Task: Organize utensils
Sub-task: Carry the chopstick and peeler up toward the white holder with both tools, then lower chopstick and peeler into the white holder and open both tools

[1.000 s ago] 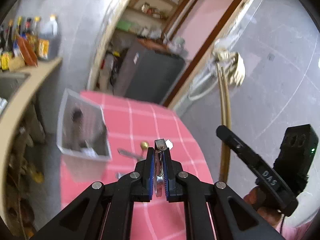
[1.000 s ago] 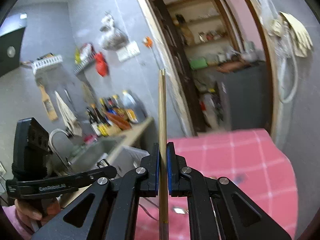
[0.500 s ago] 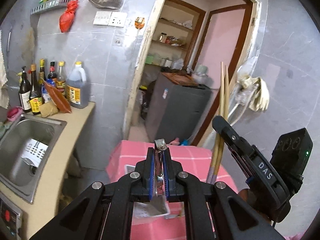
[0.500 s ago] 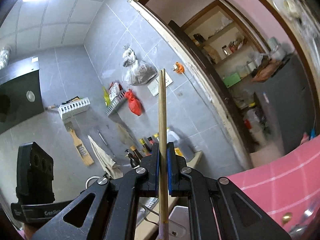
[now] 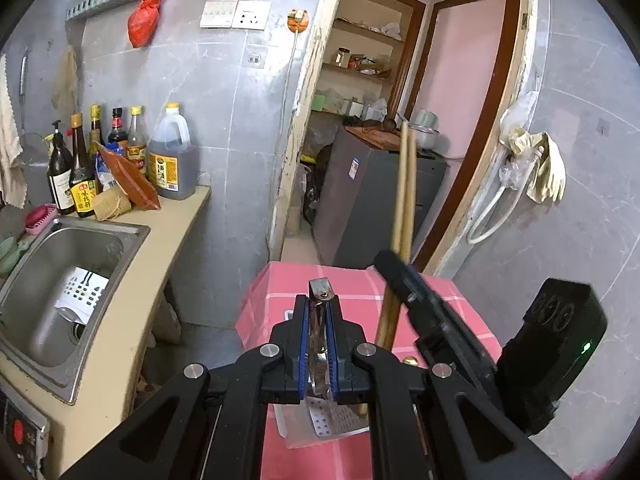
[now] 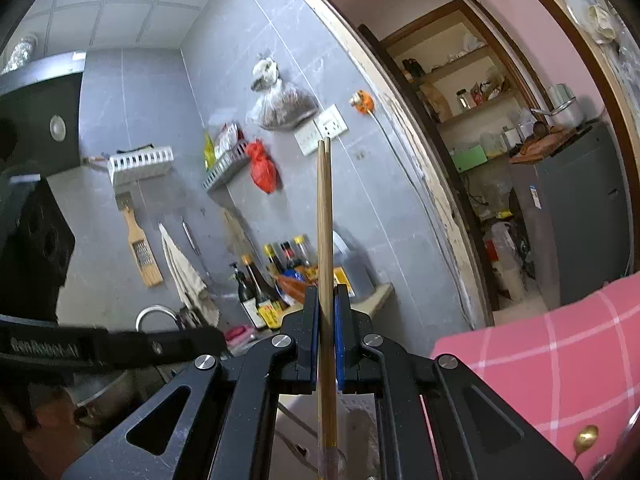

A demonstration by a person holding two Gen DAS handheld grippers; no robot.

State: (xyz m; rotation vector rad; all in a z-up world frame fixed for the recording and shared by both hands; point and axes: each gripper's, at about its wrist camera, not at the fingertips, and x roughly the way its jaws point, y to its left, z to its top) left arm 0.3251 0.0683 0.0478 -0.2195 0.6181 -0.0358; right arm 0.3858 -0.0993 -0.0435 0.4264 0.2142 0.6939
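Observation:
In the left wrist view my left gripper (image 5: 319, 320) is shut on the flat handle of a steel utensil (image 5: 320, 292), which stands upright between the blue pads. A white perforated utensil holder (image 5: 324, 420) lies just below it on the pink checked table (image 5: 276, 292). To the right my right gripper (image 5: 394, 268) carries a pair of wooden chopsticks (image 5: 404, 200), held upright. In the right wrist view that gripper (image 6: 327, 312) is shut on the chopsticks (image 6: 325, 220), whose lower ends reach down to a clear container (image 6: 360, 408). The left gripper (image 6: 208, 340) shows at the left.
A steel sink (image 5: 60, 280) sits in a beige counter (image 5: 168, 232) left of the table, with several bottles (image 5: 168, 160) at the wall. A gold spoon (image 6: 586, 436) lies on the pink cloth (image 6: 540, 352). A doorway and grey cabinet (image 5: 372, 200) stand behind the table.
The left view has swung up from the tabletop to the wall, sink and doorway. The right gripper with the chopsticks has come closer beside the left one, and its view has dipped back toward the table.

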